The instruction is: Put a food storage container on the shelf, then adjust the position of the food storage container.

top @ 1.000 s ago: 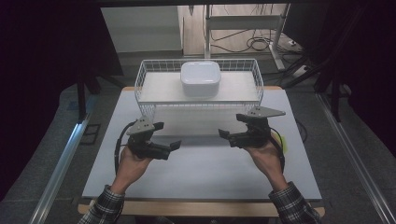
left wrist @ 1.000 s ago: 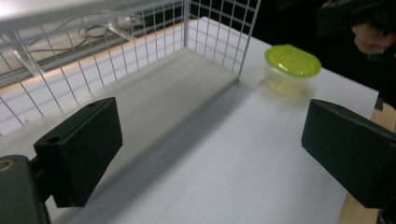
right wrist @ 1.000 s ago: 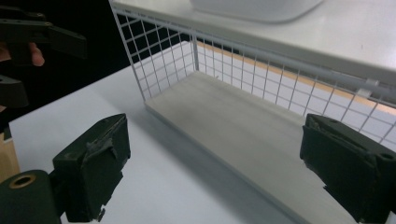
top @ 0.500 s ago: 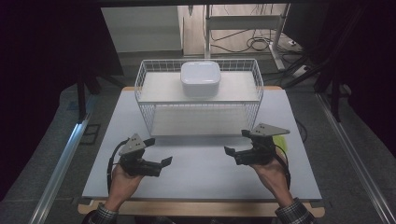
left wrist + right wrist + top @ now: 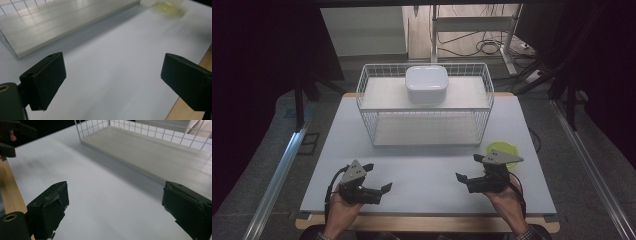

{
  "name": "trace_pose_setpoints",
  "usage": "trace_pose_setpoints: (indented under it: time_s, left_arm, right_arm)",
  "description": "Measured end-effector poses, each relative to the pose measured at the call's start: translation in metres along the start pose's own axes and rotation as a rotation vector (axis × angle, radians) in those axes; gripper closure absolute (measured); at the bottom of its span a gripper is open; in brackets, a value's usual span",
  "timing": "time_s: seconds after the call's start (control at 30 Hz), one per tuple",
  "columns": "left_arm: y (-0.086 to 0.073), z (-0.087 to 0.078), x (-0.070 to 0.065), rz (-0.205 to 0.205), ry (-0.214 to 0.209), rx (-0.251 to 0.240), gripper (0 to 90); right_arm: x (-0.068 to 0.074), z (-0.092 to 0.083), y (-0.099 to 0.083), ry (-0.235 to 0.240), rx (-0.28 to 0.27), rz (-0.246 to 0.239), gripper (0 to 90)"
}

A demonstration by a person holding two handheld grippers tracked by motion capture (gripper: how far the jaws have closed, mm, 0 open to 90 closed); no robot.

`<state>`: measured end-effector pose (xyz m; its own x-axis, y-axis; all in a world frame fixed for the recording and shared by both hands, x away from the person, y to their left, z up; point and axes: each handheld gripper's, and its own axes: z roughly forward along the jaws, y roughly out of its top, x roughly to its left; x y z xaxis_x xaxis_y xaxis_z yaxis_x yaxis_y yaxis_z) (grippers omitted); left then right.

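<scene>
Both hands have drawn back toward the table's near edge, the left gripper (image 5: 378, 181) and right gripper (image 5: 467, 169) each with jaws wide apart and empty, well short of the wire rack (image 5: 427, 122) whose top shelf carries the white container (image 5: 427, 84), while the left gripper view catches the yellow-green dish (image 5: 168, 5) at far right.

White table (image 5: 422, 165), wire rack (image 5: 367, 107) at its back; yellow-green dish (image 5: 507, 148) right of rack's front
</scene>
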<state>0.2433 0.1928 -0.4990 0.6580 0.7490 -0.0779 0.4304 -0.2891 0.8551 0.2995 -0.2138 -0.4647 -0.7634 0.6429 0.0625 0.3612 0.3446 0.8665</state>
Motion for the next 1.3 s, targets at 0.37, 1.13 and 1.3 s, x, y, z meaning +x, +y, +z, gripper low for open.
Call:
trace_pose_setpoints:
  time_s: [0.37, 1.13, 1.3]
  left_arm:
    - [-0.011, 0.003, -0.005, 0.045, 0.049, 0.043, 5.0]
    - [-0.014, 0.007, -0.002, 0.031, 0.027, 0.053, 5.2]
    - [-0.015, 0.008, 0.000, 0.017, 0.020, 0.049, 5.4]
  right_arm:
    - [0.001, 0.007, -0.018, -0.013, 0.073, -0.006, 6.2]
    - [-0.048, -0.021, -0.008, -0.202, 0.081, 0.129, 55.1]
    - [-0.070, -0.036, -0.007, -0.279, 0.082, 0.194, 80.5]
